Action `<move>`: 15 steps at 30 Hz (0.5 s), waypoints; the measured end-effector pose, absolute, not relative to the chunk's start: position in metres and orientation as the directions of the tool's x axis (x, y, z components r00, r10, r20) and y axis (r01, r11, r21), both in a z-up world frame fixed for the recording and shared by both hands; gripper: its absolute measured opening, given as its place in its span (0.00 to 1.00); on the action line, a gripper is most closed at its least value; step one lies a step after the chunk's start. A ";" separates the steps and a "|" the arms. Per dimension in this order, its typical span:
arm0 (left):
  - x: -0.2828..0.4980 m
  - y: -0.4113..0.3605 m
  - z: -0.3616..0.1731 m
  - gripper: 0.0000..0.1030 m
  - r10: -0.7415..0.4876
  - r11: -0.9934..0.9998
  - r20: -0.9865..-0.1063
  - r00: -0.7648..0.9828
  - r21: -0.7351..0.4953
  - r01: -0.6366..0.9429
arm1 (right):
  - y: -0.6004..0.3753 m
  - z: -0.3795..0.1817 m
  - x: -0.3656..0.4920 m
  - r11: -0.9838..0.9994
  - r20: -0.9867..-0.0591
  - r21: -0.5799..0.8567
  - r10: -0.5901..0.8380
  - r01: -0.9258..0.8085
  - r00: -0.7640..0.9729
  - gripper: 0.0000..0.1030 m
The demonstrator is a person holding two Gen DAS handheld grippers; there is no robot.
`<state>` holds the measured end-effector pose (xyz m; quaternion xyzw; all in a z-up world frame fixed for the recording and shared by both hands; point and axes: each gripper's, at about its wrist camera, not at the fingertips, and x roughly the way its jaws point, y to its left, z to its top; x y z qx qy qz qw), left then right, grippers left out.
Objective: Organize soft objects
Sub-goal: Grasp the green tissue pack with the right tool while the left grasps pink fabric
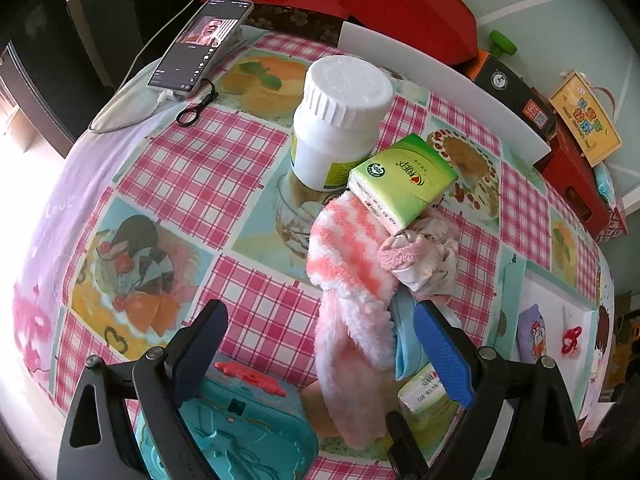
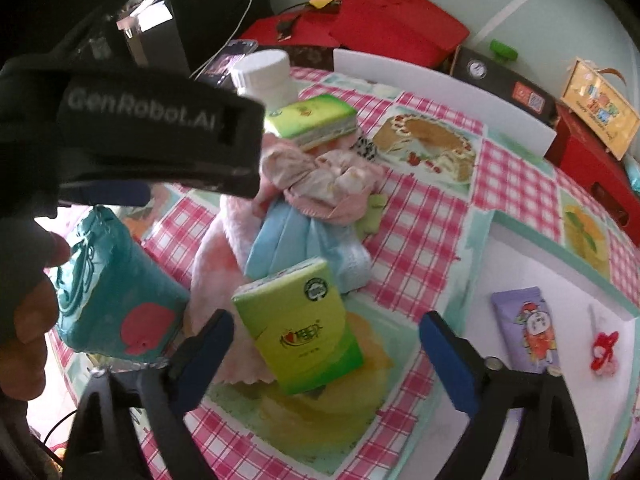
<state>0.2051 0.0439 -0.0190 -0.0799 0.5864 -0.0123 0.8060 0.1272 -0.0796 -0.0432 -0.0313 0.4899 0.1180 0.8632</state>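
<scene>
While you hold both grippers over the pile, count two green tissue packs: one (image 2: 298, 330) lies between your right gripper's (image 2: 326, 356) open jaws, untouched by either pad, and the other (image 1: 402, 178) leans against the white bottle (image 1: 340, 120). There is one pink-and-white striped fuzzy sock (image 1: 352, 272), one light blue cloth (image 2: 304, 240) and one crumpled pale pink garment (image 2: 320, 180), all heaped together mid-table. Your left gripper (image 1: 320, 350) is spread wide too, with the sock's lower end and a teal embossed case (image 1: 248, 436) between its fingers, neither pressed by a pad.

The table wears a pink checked oilcloth (image 1: 192, 168) printed with cakes. A phone (image 1: 200, 44) lies at its far edge, a white tray (image 2: 532, 320) holding a purple sachet (image 2: 528, 328) sits on your right, and red boxes (image 1: 400, 8) stand behind.
</scene>
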 end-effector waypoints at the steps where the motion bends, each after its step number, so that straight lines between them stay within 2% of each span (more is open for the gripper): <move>1: 0.205 0.044 -0.019 0.91 -0.112 0.987 -0.943 0.312 -0.142 -0.074 | -0.079 -0.045 0.128 0.969 -0.857 0.068 0.179 -0.238 0.484 0.85; 3: 0.206 0.044 -0.020 0.91 -0.110 0.987 -0.943 0.313 -0.140 -0.076 | -0.078 -0.049 0.128 0.966 -0.860 0.080 0.192 -0.247 0.473 0.84; 8: 0.207 0.045 -0.021 0.91 -0.109 0.987 -0.943 0.315 -0.141 -0.082 | -0.078 -0.054 0.129 0.960 -0.866 0.113 0.222 -0.258 0.448 0.68; 10: 0.208 0.045 -0.022 0.91 -0.110 0.986 -0.942 0.316 -0.143 -0.083 | -0.081 -0.054 0.129 0.958 -0.866 0.133 0.238 -0.256 0.439 0.57; 15: 0.208 0.044 -0.022 0.91 -0.114 0.986 -0.941 0.318 -0.146 -0.079 | -0.089 -0.054 0.131 0.958 -0.861 0.159 0.253 -0.240 0.441 0.56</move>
